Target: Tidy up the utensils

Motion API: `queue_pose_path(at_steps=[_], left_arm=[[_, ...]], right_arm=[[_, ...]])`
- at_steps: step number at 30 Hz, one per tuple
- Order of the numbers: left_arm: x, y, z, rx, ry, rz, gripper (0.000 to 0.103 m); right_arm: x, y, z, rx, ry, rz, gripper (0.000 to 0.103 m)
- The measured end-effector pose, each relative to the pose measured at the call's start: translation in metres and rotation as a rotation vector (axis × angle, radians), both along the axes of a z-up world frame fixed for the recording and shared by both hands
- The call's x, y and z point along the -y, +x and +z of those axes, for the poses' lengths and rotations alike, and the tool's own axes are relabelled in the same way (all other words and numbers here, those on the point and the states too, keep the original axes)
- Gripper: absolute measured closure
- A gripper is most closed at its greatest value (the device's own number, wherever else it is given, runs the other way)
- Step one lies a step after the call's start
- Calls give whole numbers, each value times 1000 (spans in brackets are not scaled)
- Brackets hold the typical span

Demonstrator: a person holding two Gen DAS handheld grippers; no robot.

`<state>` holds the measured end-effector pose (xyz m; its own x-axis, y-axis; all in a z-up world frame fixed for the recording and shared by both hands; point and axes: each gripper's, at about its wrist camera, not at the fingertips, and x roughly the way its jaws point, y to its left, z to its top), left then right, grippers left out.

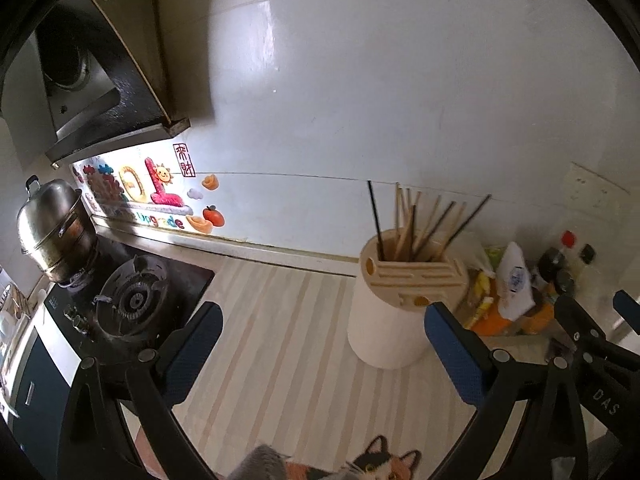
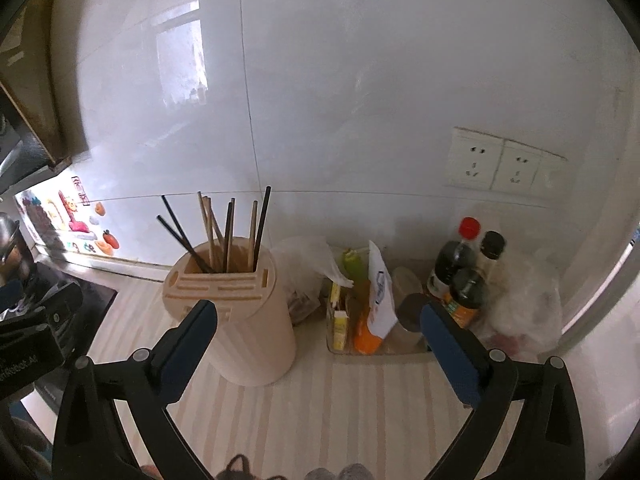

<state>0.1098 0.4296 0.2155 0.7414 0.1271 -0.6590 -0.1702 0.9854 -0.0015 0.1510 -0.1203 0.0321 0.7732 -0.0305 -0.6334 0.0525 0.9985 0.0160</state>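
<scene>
A cream utensil holder stands upright on the striped counter. Several wooden and black chopsticks stick up from its rear slot. My left gripper is open and empty, with the holder just beyond its right finger. In the right wrist view the holder stands behind my left finger, with the chopsticks in it. My right gripper is open and empty above the counter. The right gripper also shows at the right edge of the left wrist view.
A gas stove with a steel pot sits at the left. A tray of packets, sauce bottles and plastic bags crowd the right corner. Wall sockets are above them.
</scene>
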Motion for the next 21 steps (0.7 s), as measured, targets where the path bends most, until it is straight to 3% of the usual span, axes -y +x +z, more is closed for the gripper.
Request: queue_pose_path(at_steps=[13,21], left_arm=[[-15,-124,55,120,-3,-86,0],[-14,-177,67,130,-11,-131,0]], right_arm=[[-8,-138,73,102,-17,-55,0],[-21,-214,100,137,-12,-73,0]])
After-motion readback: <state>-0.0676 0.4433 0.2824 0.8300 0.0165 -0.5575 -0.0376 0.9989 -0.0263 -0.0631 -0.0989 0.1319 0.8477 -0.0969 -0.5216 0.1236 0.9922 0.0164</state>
